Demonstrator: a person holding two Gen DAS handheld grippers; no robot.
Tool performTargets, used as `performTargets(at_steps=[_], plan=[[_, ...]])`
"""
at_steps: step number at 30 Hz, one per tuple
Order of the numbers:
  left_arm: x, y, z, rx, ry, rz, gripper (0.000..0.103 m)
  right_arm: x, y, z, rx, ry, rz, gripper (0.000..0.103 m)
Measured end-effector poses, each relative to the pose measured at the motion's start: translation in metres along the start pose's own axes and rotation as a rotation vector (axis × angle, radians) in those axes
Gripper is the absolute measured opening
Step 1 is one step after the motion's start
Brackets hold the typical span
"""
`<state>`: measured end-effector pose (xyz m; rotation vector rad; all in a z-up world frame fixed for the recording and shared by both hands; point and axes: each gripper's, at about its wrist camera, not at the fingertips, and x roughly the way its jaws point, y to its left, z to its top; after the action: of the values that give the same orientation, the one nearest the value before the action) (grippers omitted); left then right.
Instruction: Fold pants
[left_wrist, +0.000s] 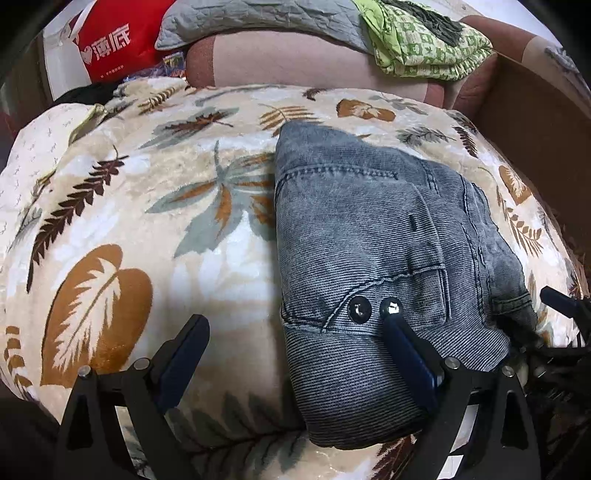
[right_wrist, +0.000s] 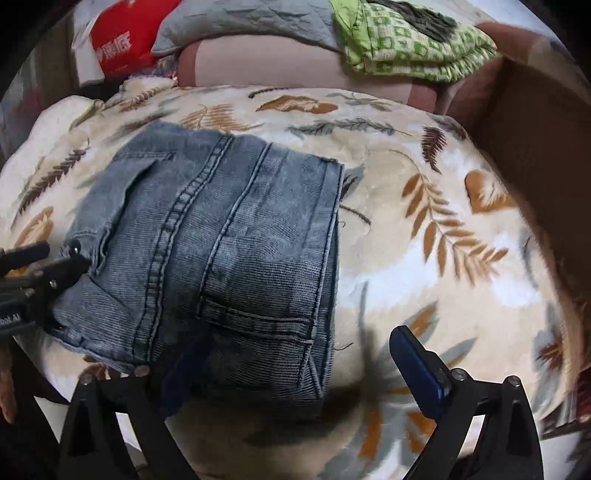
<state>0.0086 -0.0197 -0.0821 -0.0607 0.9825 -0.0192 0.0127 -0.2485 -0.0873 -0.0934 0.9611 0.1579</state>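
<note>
The pants (left_wrist: 373, 258), grey-blue ribbed denim with double-stitched seams and two round metal buttons, lie folded into a thick blocky bundle at centre right of the left wrist frame; in the right wrist frame the same bundle (right_wrist: 221, 251) sits centre left, pocket seams and a raw edge facing up. They rest on a plush cream blanket (left_wrist: 147, 221) printed with brown, rust and grey leaves. The left gripper (left_wrist: 295, 354) stands wide at the bottom of its frame, one blue-padded finger over bare blanket, the other over the denim by the buttons, holding nothing. The right gripper (right_wrist: 299, 358) is spread wide too, at the bottom of its frame; its left finger is blurred over the bundle's near edge, its right finger over blanket. Along the top lie a quilted grey pad (left_wrist: 266, 18), a green patterned cloth (left_wrist: 424, 44) and a red bag (left_wrist: 118, 40)
</note>
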Motion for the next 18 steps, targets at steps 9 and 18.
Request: performTargets(at_steps=[9, 18], plan=[[-0.043, 0.039, 0.025, -0.124, -0.128, -0.092, 0.095, -0.025, -0.056, 0.02, 0.23, -0.016, 0.218, 0.098], [0.018, 0.056, 0.046, -0.319, 0.139, -0.467, 0.09, 0.036, -0.092, 0.06, 0.399, 0.164, 0.573, 0.081]])
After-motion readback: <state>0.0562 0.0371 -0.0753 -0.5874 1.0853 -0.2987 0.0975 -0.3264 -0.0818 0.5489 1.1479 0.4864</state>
